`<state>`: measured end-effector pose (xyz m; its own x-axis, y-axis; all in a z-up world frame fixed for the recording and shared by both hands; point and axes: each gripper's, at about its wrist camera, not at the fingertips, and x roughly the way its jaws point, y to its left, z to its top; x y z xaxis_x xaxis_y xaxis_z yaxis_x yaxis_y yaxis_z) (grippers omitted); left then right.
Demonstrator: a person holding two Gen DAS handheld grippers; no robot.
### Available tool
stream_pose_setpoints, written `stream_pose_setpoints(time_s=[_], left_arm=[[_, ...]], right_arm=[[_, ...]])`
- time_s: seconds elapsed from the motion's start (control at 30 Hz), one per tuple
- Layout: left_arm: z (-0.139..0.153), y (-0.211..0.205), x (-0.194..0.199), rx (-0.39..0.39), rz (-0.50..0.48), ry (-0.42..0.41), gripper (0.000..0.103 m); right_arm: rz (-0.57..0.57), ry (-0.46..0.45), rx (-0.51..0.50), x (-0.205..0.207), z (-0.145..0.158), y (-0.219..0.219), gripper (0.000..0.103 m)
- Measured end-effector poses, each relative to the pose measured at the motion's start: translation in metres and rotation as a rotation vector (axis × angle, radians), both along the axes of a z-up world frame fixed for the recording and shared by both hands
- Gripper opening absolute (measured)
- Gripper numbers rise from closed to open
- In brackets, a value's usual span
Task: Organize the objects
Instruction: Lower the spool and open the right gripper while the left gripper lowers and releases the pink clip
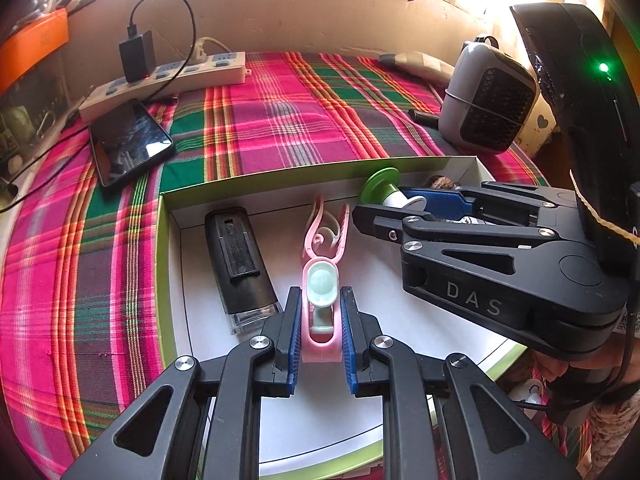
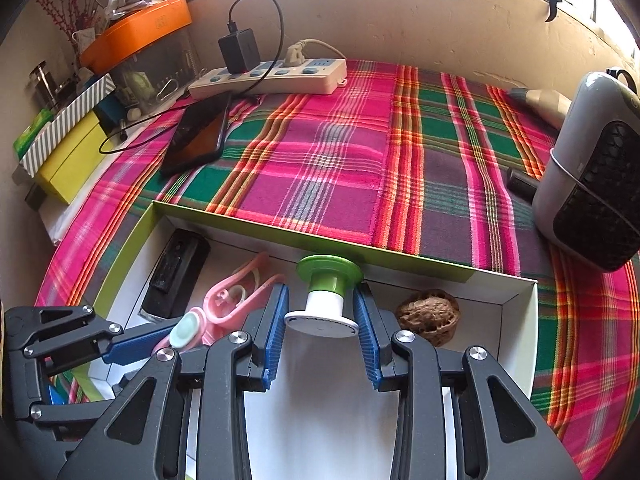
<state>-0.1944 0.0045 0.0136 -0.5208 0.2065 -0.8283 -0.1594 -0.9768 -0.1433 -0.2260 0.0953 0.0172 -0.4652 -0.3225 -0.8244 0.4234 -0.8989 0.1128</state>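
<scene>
The left tongs point(image 1: 320, 340) were closed on the tail end of a pink clothes peg point(image 1: 322, 280), their blue pads pressed to its two sides. The peg lay inside a shallow white box with a green rim point(image 1: 162, 264), pointing toward twelve o'clock. Just beside the peg, at its nine o'clock, a black USB flash drive point(image 1: 238, 264) lay flat on the box floor.

The right tongs point(image 2: 322, 338) stood apart on either side of a small green-and-white spool point(image 2: 326, 296), their pads close to its white flange; whether they touched it could not be told. The spool lay on its side with its green end against the far wall of the box. A walnut point(image 2: 428, 316) sat at the spool's three o'clock, near the right corner.

The box rested on a worktop covered with a pink and green plaid cloth point(image 2: 340, 152). On the cloth, at eleven o'clock of the box, a dark phone point(image 2: 198, 136) leaned on a white power strip point(image 2: 272, 76) carrying a black charger point(image 2: 239, 51). At two o'clock stood a small grey heater point(image 2: 592, 176).
</scene>
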Motion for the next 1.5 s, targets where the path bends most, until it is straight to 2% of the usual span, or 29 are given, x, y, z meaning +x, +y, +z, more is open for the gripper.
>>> stream_pose_setpoints(time_s=[0.8,0.93,1.5], left_arm=[[-0.0006,0.0011,0.0006,-0.016,0.006,0.008,0.016],[-0.0006,-0.0008,0.0004,-0.023,0.009,0.007,0.018],[0.0028,-0.0011,0.0077,-0.036,0.022,0.007,0.029]], right_arm=[[-0.031,-0.008,0.001,-0.0023,-0.0006,0.002,0.035],[-0.036,-0.017,-0.011,-0.0032,-0.0001,0.003,0.052],[-0.056,0.009,-0.026,0.0053,0.0082,0.0047,0.052]])
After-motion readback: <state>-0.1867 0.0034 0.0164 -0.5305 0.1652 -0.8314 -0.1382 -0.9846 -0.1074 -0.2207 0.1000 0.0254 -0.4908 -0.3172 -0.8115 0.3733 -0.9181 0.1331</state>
